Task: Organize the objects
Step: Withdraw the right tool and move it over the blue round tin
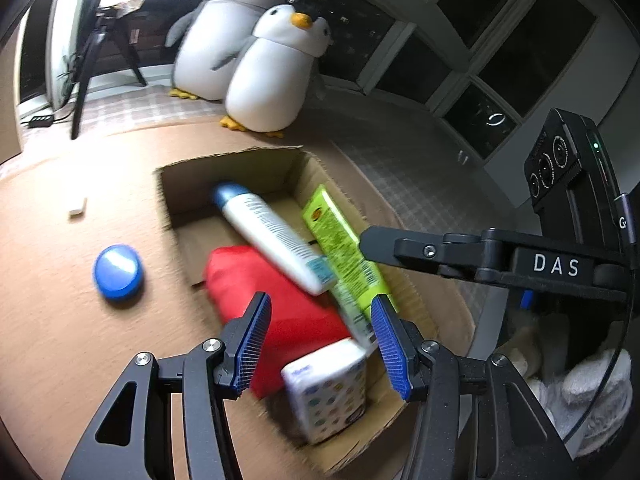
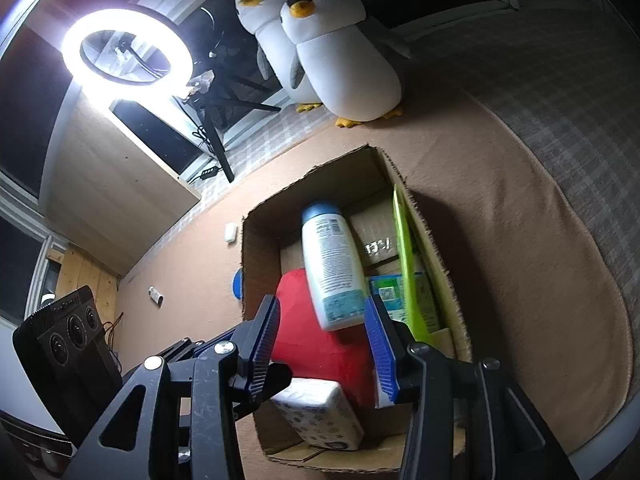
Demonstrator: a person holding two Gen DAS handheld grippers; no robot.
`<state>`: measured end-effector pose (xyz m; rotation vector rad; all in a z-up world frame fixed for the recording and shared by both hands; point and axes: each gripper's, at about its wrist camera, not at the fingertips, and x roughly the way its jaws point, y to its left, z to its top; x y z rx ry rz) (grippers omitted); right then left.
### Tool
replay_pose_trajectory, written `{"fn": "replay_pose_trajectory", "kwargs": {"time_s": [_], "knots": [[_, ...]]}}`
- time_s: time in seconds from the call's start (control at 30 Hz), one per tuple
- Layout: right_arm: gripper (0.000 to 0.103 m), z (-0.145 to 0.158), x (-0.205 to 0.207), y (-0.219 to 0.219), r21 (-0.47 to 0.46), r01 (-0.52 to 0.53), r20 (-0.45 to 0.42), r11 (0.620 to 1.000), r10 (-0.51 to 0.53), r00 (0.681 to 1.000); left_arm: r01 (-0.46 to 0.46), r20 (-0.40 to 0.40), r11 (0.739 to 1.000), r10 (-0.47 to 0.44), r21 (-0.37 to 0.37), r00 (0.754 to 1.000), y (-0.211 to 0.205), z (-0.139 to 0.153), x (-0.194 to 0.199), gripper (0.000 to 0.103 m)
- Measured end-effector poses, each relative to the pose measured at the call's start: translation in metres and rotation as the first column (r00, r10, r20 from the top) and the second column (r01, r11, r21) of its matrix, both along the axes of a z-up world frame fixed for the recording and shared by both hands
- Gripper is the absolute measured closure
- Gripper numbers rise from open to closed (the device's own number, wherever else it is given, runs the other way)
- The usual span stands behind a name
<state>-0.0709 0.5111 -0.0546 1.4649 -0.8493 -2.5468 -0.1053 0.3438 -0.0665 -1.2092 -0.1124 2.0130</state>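
While both of your tools hang over the cardboard box [image 2: 256,240] on the table [image 1: 48,320], neither grips anything: the left tool [image 1: 320,344] and the right tool [image 2: 324,344] each have their jaws spread apart. Inside the box, the white bottle [image 2: 328,264] lies across the red pouch [image 2: 320,344], the green carton [image 1: 344,248] leans along one wall, and the dotted tissue pack [image 1: 328,388] sits at the near end. A blue lid [image 1: 118,272] lies on the table beside the box.

Glowing ring light [image 2: 127,46] on black tripod [image 1: 94,58], dark night windows [image 1: 504,52] behind, two plush penguins [image 1: 256,56] on checked cushion [image 2: 568,92] beside tan wooden table [image 1: 44,280].
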Motion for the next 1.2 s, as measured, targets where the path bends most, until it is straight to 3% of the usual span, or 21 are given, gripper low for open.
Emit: {"fn": "replay_pose_trajectory", "kwargs": {"time_s": [0.37,0.43,0.77,0.9,1.03,1.2], "knots": [[0.058,0.007,0.000,-0.053,0.050,-0.066,-0.039,0.997,0.068,0.997,-0.151,-0.002,0.988,0.151,-0.044,0.989,-0.099,0.000,0.001,0.047],[0.054,0.009,-0.001,-0.066,0.059,-0.085,-0.052,0.995,0.088,0.995,-0.189,-0.001,0.981,0.189,-0.050,0.982,-0.123,0.000,0.001,0.047],[0.053,0.007,-0.007,-0.137,0.095,-0.154,-0.113,0.984,0.164,0.980,-0.332,0.039,0.941,0.334,-0.063,0.942,-0.227,-0.013,0.009,0.047],[0.042,0.000,-0.012,-0.167,0.091,-0.186,-0.093,0.978,0.194,0.977,-0.360,0.049,0.930,0.363,-0.070,0.930,-0.256,-0.019,0.014,0.047],[0.042,-0.014,-0.017,-0.196,0.111,-0.182,-0.054,0.977,0.188,0.981,-0.381,0.050,0.922,0.385,-0.072,0.922,-0.283,-0.021,0.018,0.047],[0.042,-0.037,-0.028,-0.216,0.188,-0.105,-0.007,0.977,0.108,0.994,-0.386,0.039,0.919,0.390,-0.080,0.920,-0.302,-0.021,0.022,0.047]]}}
